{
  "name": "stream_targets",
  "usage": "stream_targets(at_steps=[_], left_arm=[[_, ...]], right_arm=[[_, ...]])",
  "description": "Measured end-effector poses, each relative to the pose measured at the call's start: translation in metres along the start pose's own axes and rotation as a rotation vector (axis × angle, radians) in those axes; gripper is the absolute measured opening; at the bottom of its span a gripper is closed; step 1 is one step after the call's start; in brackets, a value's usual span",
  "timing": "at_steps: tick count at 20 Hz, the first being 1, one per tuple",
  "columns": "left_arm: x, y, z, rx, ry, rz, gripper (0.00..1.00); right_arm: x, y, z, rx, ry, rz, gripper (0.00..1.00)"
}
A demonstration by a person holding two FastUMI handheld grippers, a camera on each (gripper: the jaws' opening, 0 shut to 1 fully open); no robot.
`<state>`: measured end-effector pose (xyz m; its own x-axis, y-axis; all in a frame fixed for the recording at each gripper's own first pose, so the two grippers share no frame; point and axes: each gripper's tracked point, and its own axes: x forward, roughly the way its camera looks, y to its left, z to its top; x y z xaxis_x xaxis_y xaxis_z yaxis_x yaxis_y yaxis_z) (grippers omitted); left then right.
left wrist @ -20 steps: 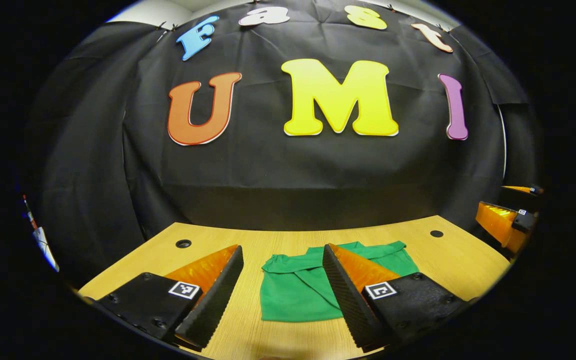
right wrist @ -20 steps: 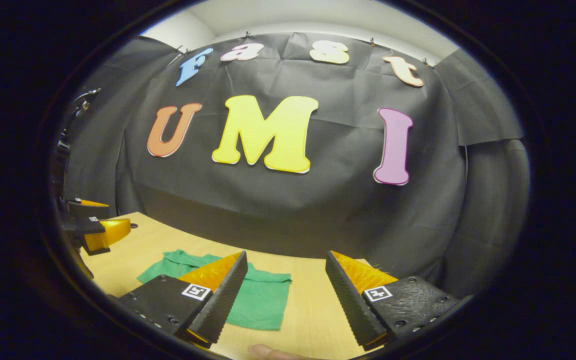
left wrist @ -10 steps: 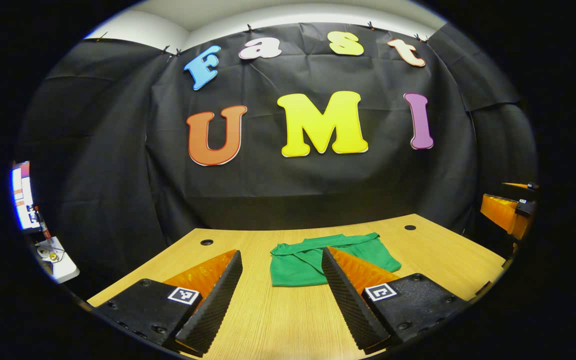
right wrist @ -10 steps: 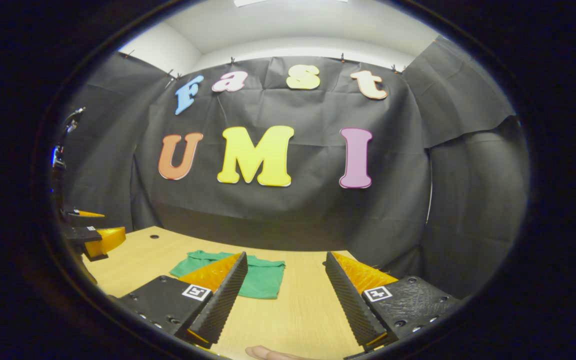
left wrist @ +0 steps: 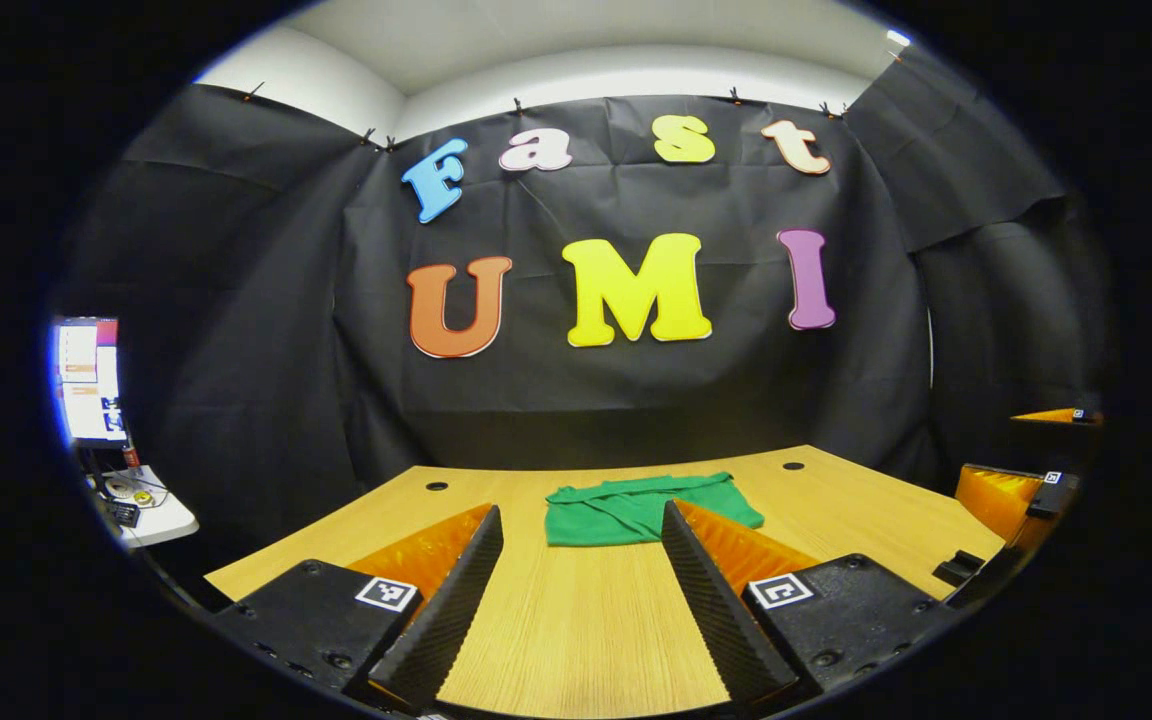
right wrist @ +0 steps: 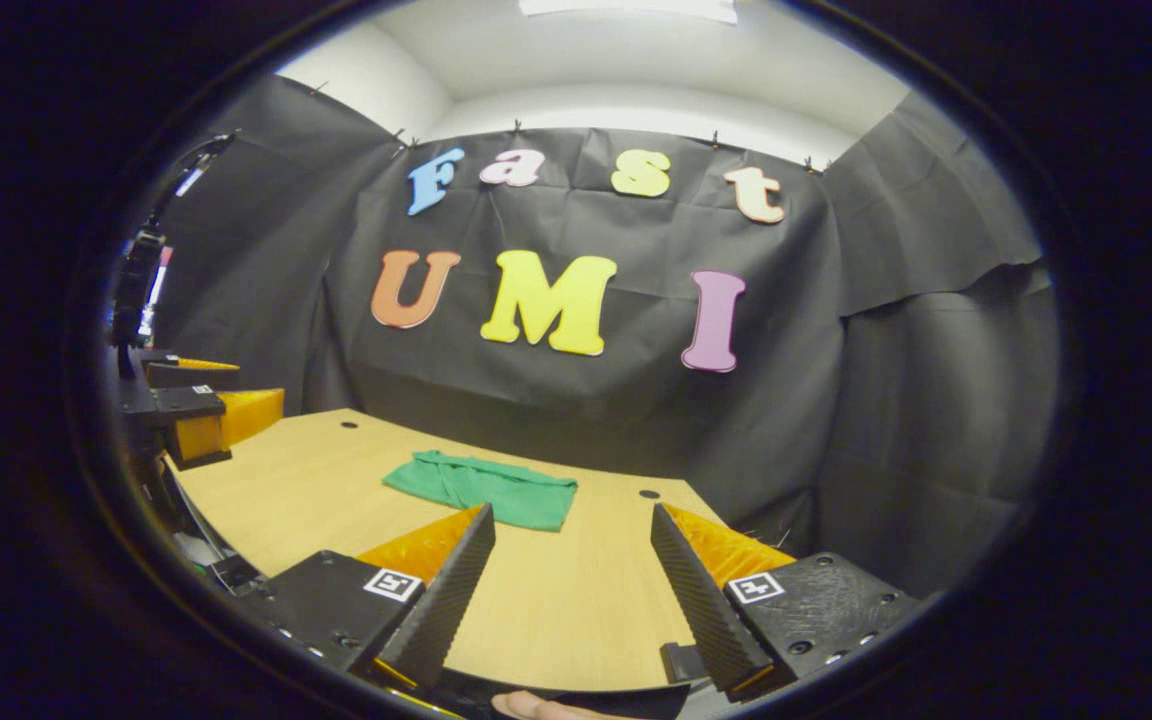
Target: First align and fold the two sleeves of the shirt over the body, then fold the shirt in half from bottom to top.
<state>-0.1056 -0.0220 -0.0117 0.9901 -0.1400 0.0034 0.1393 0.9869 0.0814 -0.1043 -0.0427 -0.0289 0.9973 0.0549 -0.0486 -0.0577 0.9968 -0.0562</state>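
The green shirt (left wrist: 641,508) lies folded into a small flat packet on the wooden table (left wrist: 576,620), toward the far side. In the right gripper view the green shirt (right wrist: 484,489) sits left of centre on the table (right wrist: 556,600). My left gripper (left wrist: 581,600) is open near the table's front edge, well short of the shirt, nothing between its fingers. My right gripper (right wrist: 568,590) is also open and empty, back at the near edge. The other gripper (right wrist: 198,415) appears far left in the right gripper view, and the right one (left wrist: 1011,490) at the far right of the left gripper view.
Small round holes (left wrist: 436,486) (left wrist: 793,466) mark the table's far corners. A side stand with a lit screen (left wrist: 88,380) and small items (left wrist: 131,500) is off the table's left. A fingertip (right wrist: 536,706) shows at the bottom of the right gripper view.
Both grippers have pulled back and up from the shirt toward the near edge of the table. The shirt now looks smaller and farther in both views and lies unmoved.
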Motion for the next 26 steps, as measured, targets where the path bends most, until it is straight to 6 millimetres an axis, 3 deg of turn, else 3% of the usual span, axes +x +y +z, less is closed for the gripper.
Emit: stream_targets(at_steps=[8,14,26], left_arm=[[0.013,0.024,-0.026,-0.052,0.046,0.029,1.00],[0.014,0.022,-0.030,-0.060,0.054,0.015,1.00],[0.013,0.000,-0.037,-0.039,0.067,-0.033,1.00]], right_arm=[[0.004,0.004,0.011,0.048,-0.062,-0.024,0.95],[0.006,0.010,0.003,0.012,-0.047,-0.037,0.95],[0.009,0.002,-0.008,0.004,-0.041,-0.070,0.95]])
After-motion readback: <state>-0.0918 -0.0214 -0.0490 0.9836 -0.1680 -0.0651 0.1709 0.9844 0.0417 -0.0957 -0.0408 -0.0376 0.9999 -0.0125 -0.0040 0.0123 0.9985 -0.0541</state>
